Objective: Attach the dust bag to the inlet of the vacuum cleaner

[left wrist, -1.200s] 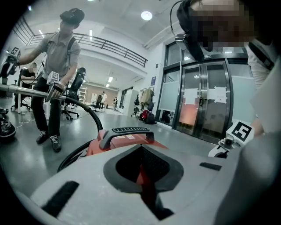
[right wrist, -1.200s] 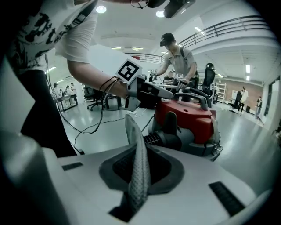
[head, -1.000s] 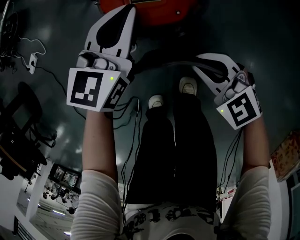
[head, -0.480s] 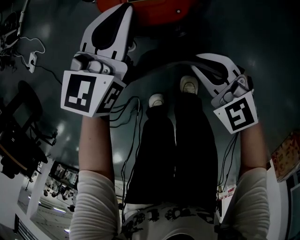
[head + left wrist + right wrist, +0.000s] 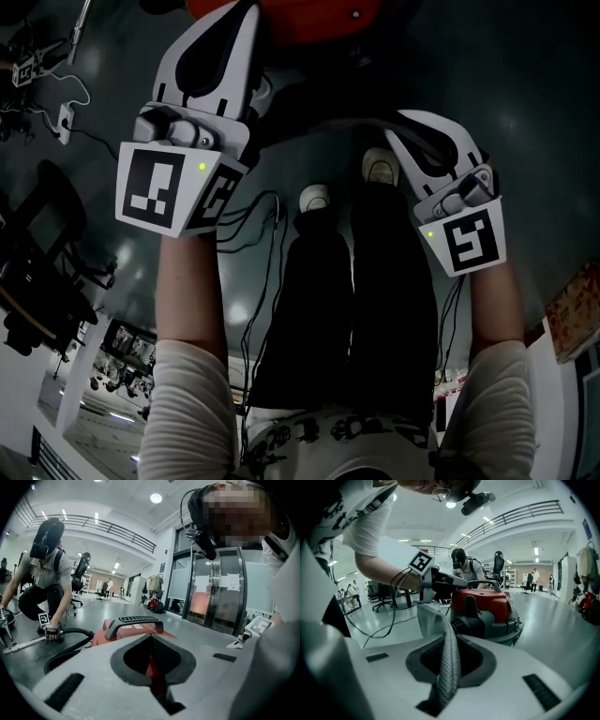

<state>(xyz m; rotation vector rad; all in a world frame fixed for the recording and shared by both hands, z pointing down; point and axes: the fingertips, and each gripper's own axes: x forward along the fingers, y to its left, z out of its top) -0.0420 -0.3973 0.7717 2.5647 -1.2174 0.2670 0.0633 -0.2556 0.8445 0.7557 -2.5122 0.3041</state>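
The red vacuum cleaner (image 5: 309, 19) stands on the floor ahead; its black handle (image 5: 136, 619) and its dark ribbed inlet (image 5: 458, 624) face me. The grey mesh dust bag (image 5: 449, 653) runs as a folded strip through my right gripper (image 5: 447, 660), which is shut on it. The bag's upper edge (image 5: 425, 613) reaches toward my left gripper (image 5: 440, 581), just short of the inlet. My left gripper (image 5: 152, 663) is shut with dark mesh fabric in its jaws. In the head view the left gripper (image 5: 246, 23) points at the vacuum, and the right gripper (image 5: 401, 131) is lower right.
Another person (image 5: 44, 569) crouches at the left over a black hose (image 5: 70, 634) and a metal tube (image 5: 23, 644). Cables (image 5: 258, 230) trail on the floor by my shoes (image 5: 314, 200). Office chairs (image 5: 382, 595) and glass doors (image 5: 220, 602) stand farther off.
My right gripper has rolled, so its marker cube faces the head camera more squarely. The left gripper keeps its place and both grips hold.
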